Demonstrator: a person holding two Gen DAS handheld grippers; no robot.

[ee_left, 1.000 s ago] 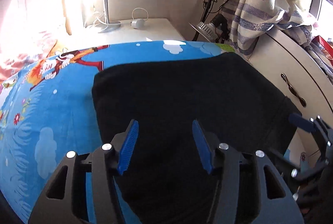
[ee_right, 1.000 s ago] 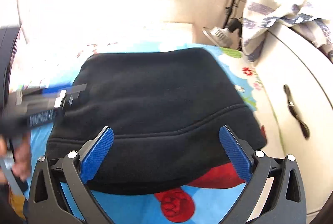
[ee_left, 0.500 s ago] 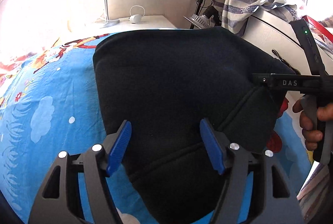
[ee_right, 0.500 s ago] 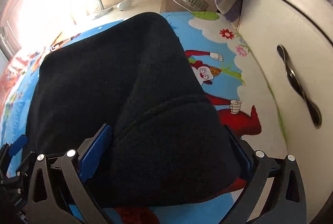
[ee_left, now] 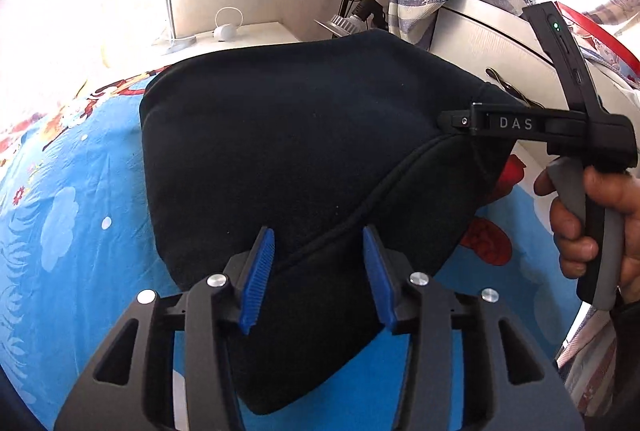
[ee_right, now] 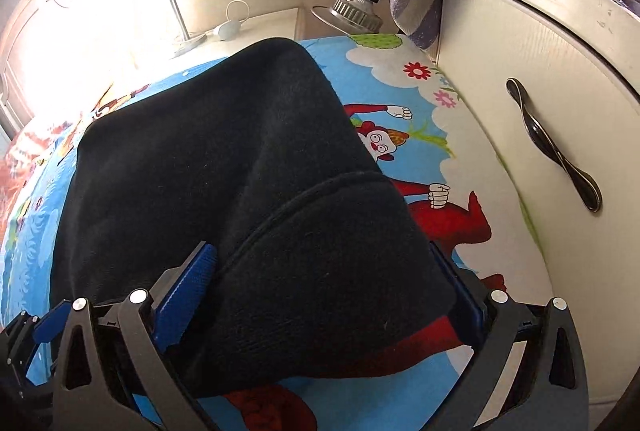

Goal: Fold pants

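Lowering the near edge evenly, we should keep both hands level so the fold lands square on the pants (ee_left: 288, 135), lying on the blue bedsheet (ee_left: 60, 231). Our left gripper (ee_left: 318, 273) has just been closing, fabric between its jaws; our right gripper (ee_right: 332, 295) stands wide around a bunched edge, and we cannot tell if it pinches. Their long axis runs from us toward the far wall.

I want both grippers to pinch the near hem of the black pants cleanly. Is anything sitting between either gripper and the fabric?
Nothing visible. The black pants already lie between the left gripper fingers, whose jaws have just been closing, and the hem bulges between the right gripper fingers too. Only the cartoon bedsheet lies beneath.
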